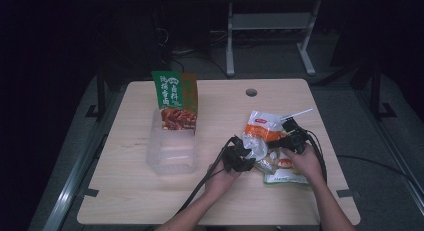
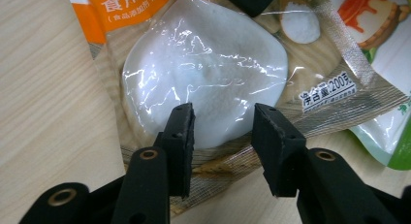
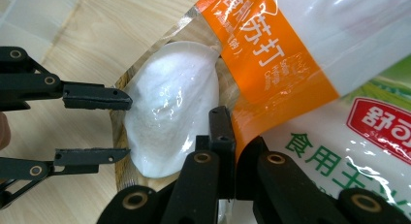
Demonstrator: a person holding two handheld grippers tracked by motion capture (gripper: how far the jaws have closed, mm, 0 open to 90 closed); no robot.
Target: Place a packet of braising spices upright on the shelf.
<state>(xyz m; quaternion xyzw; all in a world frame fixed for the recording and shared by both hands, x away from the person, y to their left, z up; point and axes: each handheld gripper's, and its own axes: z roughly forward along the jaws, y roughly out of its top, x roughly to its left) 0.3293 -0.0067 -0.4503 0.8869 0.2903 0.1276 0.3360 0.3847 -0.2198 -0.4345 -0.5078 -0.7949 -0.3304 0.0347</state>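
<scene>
A clear bag with an orange band (image 1: 262,128) holds white powder and lies right of the table's middle. My right gripper (image 3: 233,136) is shut on that bag's side edge beside the orange band (image 3: 276,54); in the high view it sits at the bag's right (image 1: 280,140). My left gripper (image 2: 223,132) has its jaws apart at the bag's bottom end, with the powder bulge (image 2: 203,64) just beyond the tips. From the right gripper view, the left gripper (image 3: 128,127) straddles the bulge's edge without squeezing it. In the high view it is at the bag's lower left (image 1: 250,156).
A green and white bag (image 1: 285,176) lies under the powder bag. A clear plastic tub (image 1: 170,151) stands left of centre with a green and red pouch (image 1: 175,98) upright at its far end. The wooden table (image 1: 150,201) has a round hole (image 1: 251,92) near its far edge.
</scene>
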